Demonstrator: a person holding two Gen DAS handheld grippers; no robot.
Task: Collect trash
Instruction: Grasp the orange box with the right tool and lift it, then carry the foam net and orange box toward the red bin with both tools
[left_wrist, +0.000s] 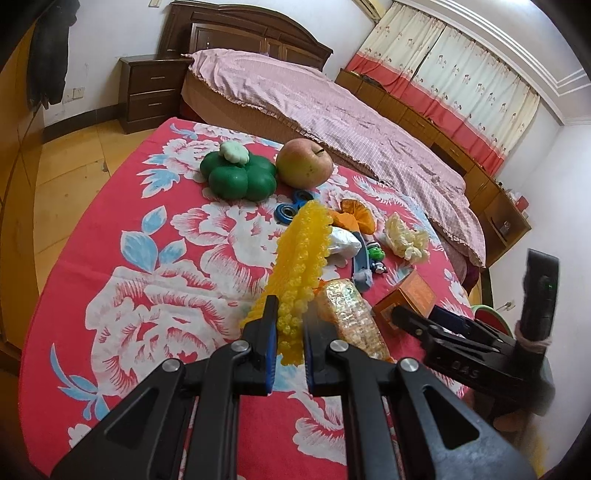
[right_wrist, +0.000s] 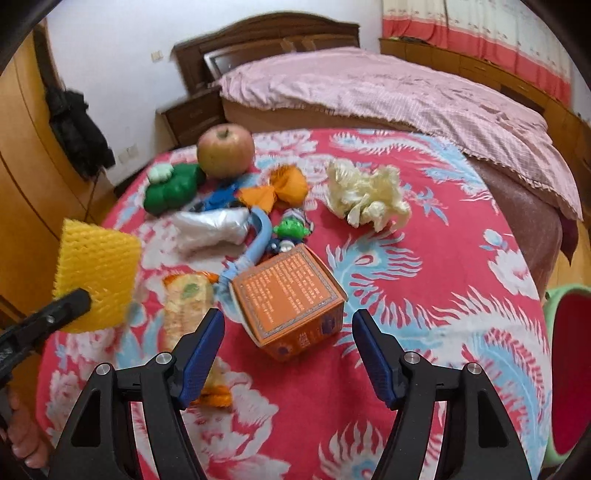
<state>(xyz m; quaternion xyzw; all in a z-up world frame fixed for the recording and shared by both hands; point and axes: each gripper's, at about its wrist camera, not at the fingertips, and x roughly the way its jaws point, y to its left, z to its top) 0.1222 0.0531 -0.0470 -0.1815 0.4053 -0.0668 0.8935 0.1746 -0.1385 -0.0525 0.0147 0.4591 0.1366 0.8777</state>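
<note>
Your left gripper (left_wrist: 289, 325) is clamped on the yellow foam net (left_wrist: 301, 254), lifted off the table (left_wrist: 147, 258) for binning, while your right gripper (right_wrist: 288, 332), jaws apart, straddles the orange box (right_wrist: 288, 291), ready to close.

red tablecloth (right_wrist: 424, 332) with white and blue flowers; yellow foam net (left_wrist: 303, 258); orange box (right_wrist: 291, 295); red-yellow apple (right_wrist: 225, 149); green flower-shaped toy (left_wrist: 240, 177); cream wrapper (right_wrist: 365, 199); orange peel (right_wrist: 284, 188).

A table under a red floral cloth (right_wrist: 424, 295) fills the frame; apple (right_wrist: 225, 149) and green toy (right_wrist: 173, 188) upper left, orange box (right_wrist: 288, 295) centre, crumpled cream wrapper (right_wrist: 365, 197) right of centre.
</note>
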